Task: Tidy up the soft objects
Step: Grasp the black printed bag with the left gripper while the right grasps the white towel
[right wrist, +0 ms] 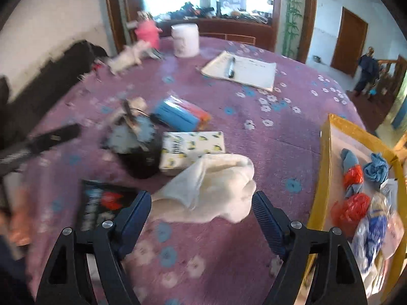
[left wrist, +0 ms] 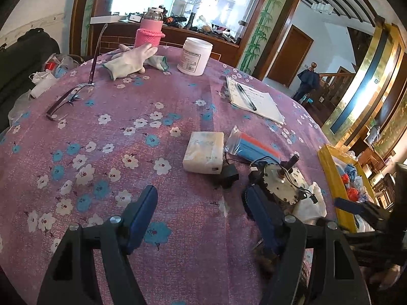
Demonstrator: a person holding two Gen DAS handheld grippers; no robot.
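Observation:
A crumpled white cloth (right wrist: 216, 188) lies on the purple flowered tablecloth between the fingers of my right gripper (right wrist: 202, 204), which is open; the pads stand at its two ends without squeezing it. In the left wrist view the same cloth (left wrist: 311, 200) sits beside a yellow box (left wrist: 330, 178). My left gripper (left wrist: 201, 198) is open over bare tablecloth with nothing between its fingers. A pair of white gloves (left wrist: 127, 61) lies at the far side by a bottle in a pink knitted sleeve (left wrist: 148, 35).
The yellow box (right wrist: 328, 152) at the right holds several blue and red soft things. Mid-table are a tissue pack (right wrist: 190, 147), bagged masks (right wrist: 180, 117) and a black round device (right wrist: 137, 142). Farther off are a notebook with pen (right wrist: 241, 72), a white jar (right wrist: 185, 40) and glasses (left wrist: 71, 96).

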